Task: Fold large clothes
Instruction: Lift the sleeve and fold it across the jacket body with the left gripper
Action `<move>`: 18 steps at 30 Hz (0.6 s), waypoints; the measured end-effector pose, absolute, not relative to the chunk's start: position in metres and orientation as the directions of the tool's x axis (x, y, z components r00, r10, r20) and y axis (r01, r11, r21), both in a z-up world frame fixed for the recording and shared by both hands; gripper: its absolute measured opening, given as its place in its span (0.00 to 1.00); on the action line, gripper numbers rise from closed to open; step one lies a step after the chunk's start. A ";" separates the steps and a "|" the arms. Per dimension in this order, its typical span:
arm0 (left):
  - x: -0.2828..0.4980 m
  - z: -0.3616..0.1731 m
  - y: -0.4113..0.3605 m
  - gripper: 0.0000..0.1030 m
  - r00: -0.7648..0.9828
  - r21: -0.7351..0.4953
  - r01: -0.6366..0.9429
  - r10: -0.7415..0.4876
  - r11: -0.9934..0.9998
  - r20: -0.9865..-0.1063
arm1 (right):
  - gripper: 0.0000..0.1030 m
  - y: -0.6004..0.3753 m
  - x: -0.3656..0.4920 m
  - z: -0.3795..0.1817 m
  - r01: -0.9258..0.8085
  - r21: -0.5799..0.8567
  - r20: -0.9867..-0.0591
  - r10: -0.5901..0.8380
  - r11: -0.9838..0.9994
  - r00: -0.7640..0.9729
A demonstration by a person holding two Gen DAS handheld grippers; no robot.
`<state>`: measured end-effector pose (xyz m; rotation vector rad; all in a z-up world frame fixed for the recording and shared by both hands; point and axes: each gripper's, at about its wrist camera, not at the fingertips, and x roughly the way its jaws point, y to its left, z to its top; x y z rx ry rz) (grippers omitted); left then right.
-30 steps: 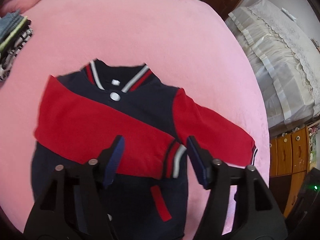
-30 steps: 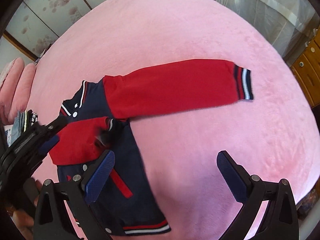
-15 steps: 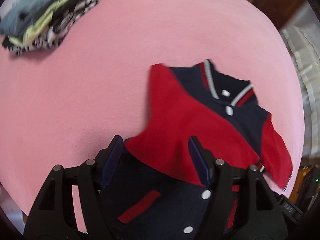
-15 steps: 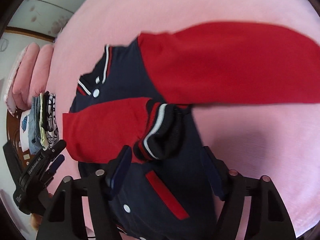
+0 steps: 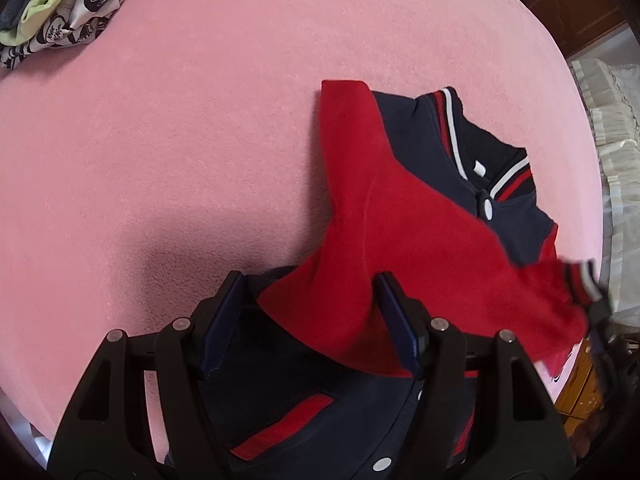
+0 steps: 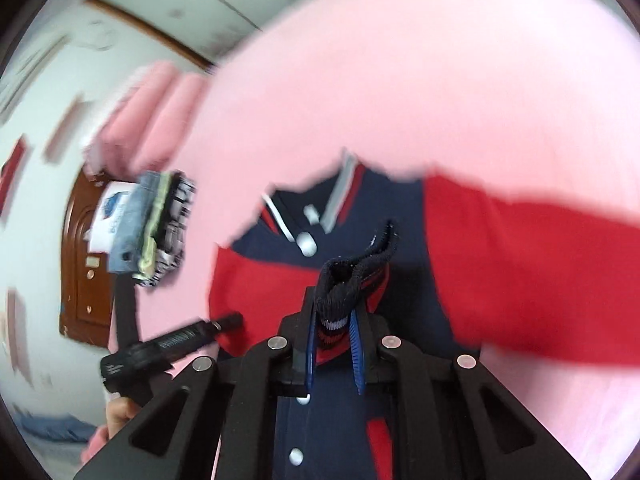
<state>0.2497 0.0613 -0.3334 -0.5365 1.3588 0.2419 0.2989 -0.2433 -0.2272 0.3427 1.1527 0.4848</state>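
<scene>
**Right hand-held gripper pinches the jacket cuff over the pink bed**

A navy-blue varsity jacket with red sleeves and white snap buttons [image 5: 436,184] lies front-up on the pink fleece bed cover [image 5: 200,120]. In the left wrist view its striped collar points toward 1 o'clock and its body runs down toward 6 o'clock. One red sleeve [image 5: 400,240] is folded diagonally across the chest, from the shoulder at 12 o'clock down toward 4 o'clock, where its striped ribbed cuff [image 5: 580,276] is blurred.

The left hand-held gripper [image 5: 310,320] hovers over the jacket with its blue-padded jaws spread wide; the folded sleeve's lower edge and the navy body show in the gap. Whether the pads touch the fabric is not clear.

The right hand-held gripper [image 6: 335,332] is clamped on the ribbed navy cuff [image 6: 352,276], which stands up bunched between the blue pads. This view is motion-blurred. The other red sleeve [image 6: 540,272] stretches out flat toward 3 o'clock on the bed.

A stack of folded clothes in denim, pale green and black-and-white print [image 5: 52,8] sits at 10 o'clock in the left wrist view, well apart from the jacket. A brown wooden door [image 6: 86,280] shows at 9 o'clock in the right wrist view.
</scene>
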 end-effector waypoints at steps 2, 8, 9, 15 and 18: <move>0.247 -0.334 0.063 0.63 0.205 -0.218 -0.460 -0.136 0.861 -0.969 | 0.14 -0.246 0.298 -0.237 -0.175 0.448 -0.824 0.481 0.877 0.300; 0.238 -0.337 0.070 0.63 0.185 -0.202 -0.464 -0.129 0.862 -0.974 | 0.14 -0.274 0.271 -0.294 0.030 0.399 -0.913 0.395 0.916 0.103; 0.236 -0.337 0.073 0.63 0.185 -0.202 -0.463 -0.129 0.863 -0.974 | 0.16 -0.278 0.264 -0.300 0.066 0.410 -0.909 0.403 0.910 0.104; 0.224 -0.328 0.090 0.63 0.209 -0.184 -0.496 -0.089 0.849 -0.974 | 0.39 -0.295 0.247 -0.301 0.134 0.388 -0.921 0.376 0.912 0.105; 0.215 -0.320 0.102 0.63 0.229 -0.174 -0.538 -0.056 0.825 -0.972 | 0.40 -0.295 0.241 -0.293 0.102 0.345 -0.936 0.334 0.933 0.113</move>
